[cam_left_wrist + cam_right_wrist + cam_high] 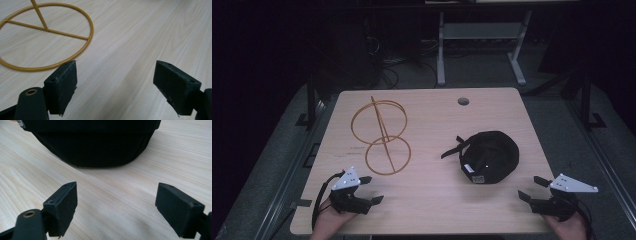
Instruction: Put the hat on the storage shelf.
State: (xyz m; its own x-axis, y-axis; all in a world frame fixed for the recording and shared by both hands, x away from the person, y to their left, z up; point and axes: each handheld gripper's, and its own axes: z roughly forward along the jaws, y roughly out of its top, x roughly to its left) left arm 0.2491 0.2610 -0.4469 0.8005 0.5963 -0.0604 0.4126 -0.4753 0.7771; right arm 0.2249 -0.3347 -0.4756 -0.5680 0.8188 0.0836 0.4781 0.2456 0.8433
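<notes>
Resting near the front edge: both grippers, one by each front corner of the light wood-grain table [432, 200], each in a person's hand.
Left gripper [371, 189]: near the front-left corner, jaws spread wide with nothing between them, pointing toward the middle of the table; a black cable loops from it.
Left gripper view: its own gripper [115, 85] shows bare wood between the two black pads [62, 85], with the stand's flat ring just beyond the left pad, not touching it.
Right gripper [532, 187]: near the front-right corner, jaws likewise released and empty, pointing left toward the cap.
Right gripper view: its own gripper [116, 206] faces the cap's dark curved side [92, 145], a strip of bare table between pads and cap.
Yellow metal wire stand [381, 135]: left half of the table, a flat ring lying on the surface, a slanted rod rising from it to a second, upright ring nearer the back edge.
Black fabric cap [489, 156]: right half, well apart from the stand, strap ends trailing on its left side, a small label at its front edge.
Round hole [463, 101]: near the back edge.
</notes>
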